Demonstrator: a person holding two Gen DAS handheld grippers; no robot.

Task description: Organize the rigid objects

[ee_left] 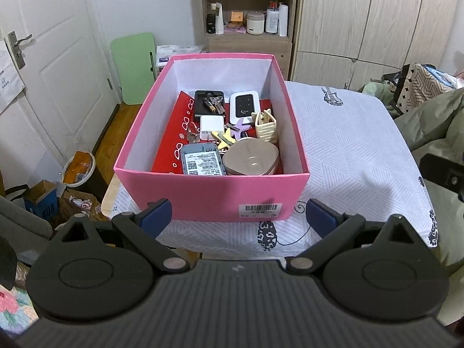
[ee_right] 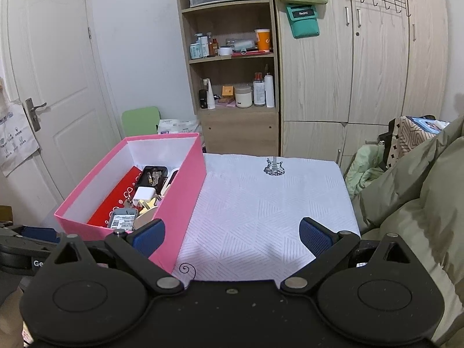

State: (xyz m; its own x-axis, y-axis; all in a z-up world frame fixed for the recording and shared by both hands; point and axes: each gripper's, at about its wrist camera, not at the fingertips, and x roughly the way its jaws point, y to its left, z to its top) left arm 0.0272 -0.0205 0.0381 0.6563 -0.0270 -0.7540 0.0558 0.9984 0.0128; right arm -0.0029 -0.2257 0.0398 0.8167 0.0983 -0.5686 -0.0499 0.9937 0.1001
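Note:
A pink box (ee_left: pixel 208 194) stands on the white patterned tablecloth (ee_left: pixel 348 145). Inside lie a grey device with a label (ee_left: pixel 202 163), a gold heart-shaped case (ee_left: pixel 251 159), a white charger (ee_left: pixel 211 127), a white router (ee_left: pixel 244 106), a black case with keys (ee_left: pixel 208 103), a cream hair claw (ee_left: pixel 265 126) and star-shaped clips (ee_left: pixel 232 133). My left gripper (ee_left: pixel 237 217) is open just in front of the box's near wall, holding nothing. My right gripper (ee_right: pixel 232 237) is open and empty over the cloth to the right of the pink box (ee_right: pixel 182 197).
The cloth (ee_right: pixel 275 203) right of the box is bare. A wooden shelf (ee_right: pixel 232 87) with bottles and wardrobes stand behind the table. A white door (ee_left: pixel 49 72), a green board (ee_left: pixel 133 66) and floor clutter (ee_left: pixel 72 185) lie left. Olive bedding (ee_right: pixel 420 188) lies right.

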